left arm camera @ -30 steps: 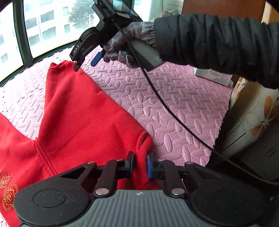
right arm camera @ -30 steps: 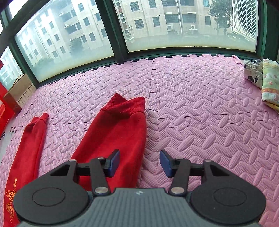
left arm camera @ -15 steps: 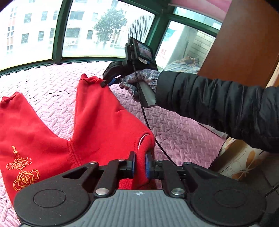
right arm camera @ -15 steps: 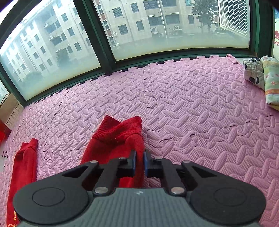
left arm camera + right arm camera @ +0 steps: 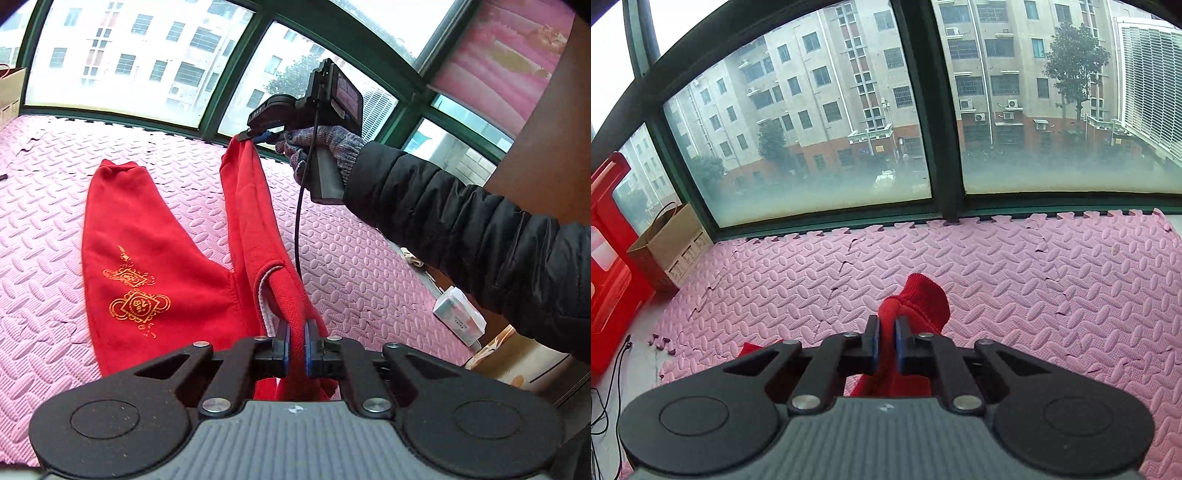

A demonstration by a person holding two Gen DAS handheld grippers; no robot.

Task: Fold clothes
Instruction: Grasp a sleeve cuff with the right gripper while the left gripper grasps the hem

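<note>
A pair of red trousers [image 5: 147, 266] with gold embroidery lies on the pink foam mat [image 5: 44, 206]. My left gripper [image 5: 295, 345] is shut on the waistband corner, lifted off the mat. My right gripper [image 5: 255, 136], held by a gloved hand, is shut on the cuff of the right leg and holds it up, so this leg hangs taut between the two grippers. In the right wrist view the right gripper [image 5: 885, 345] pinches the red ribbed cuff [image 5: 919, 299] above the mat [image 5: 1034, 295]. The other leg lies flat on the mat.
A window with a dark green frame [image 5: 938, 110] bounds the mat's far edge. A cardboard box [image 5: 670, 247] and a red plastic stool [image 5: 609, 258] stand at the left. A small white box [image 5: 460, 319] lies by a wooden cabinet [image 5: 546, 129] at the right.
The right gripper closed on the leg cuff and lifted it off the mat. The left gripper closed tighter on the waistband and rose with it; the right leg now hangs between them.
</note>
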